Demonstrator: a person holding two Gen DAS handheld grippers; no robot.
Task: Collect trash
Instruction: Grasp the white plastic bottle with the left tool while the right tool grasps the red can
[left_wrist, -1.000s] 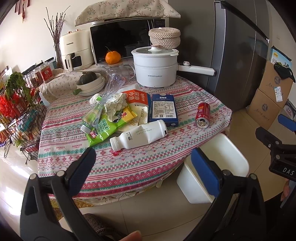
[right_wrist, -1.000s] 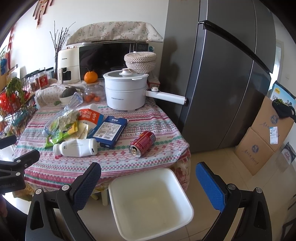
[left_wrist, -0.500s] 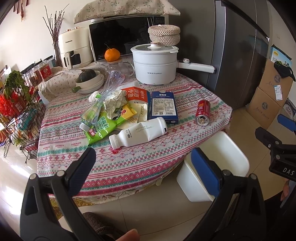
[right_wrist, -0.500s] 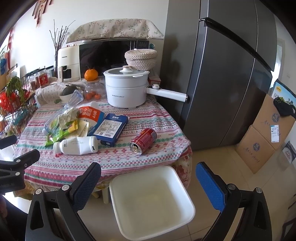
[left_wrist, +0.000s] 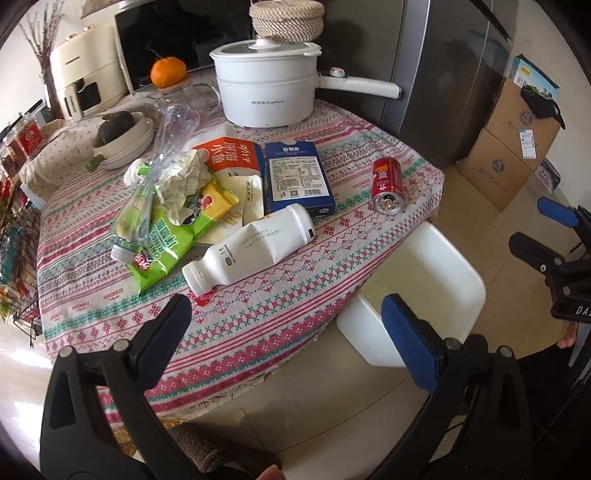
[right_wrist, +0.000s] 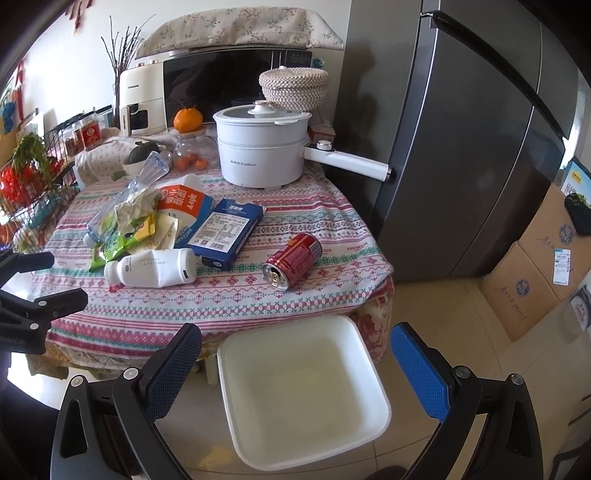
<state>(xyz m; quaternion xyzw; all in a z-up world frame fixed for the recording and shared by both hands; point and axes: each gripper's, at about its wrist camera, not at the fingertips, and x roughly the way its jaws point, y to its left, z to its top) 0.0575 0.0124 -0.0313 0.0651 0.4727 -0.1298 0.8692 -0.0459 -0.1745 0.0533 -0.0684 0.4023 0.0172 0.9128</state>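
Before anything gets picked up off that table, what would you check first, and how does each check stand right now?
1. Left gripper open and holding nothing: ok.
2. Right gripper open and holding nothing: ok.
3. White square plastic bin on the floor by the table edge, open top, nothing visible inside: ok.
4. White plastic bottle lying on its side nearest the left gripper, nothing on top of it: ok.
5. Red drink can lying on its side near the table edge above the bin, free of other items: ok.
6. Whether bottle or can still hold liquid: cannot tell. A red spot on the striped tablecloth sits by the bottle's mouth.
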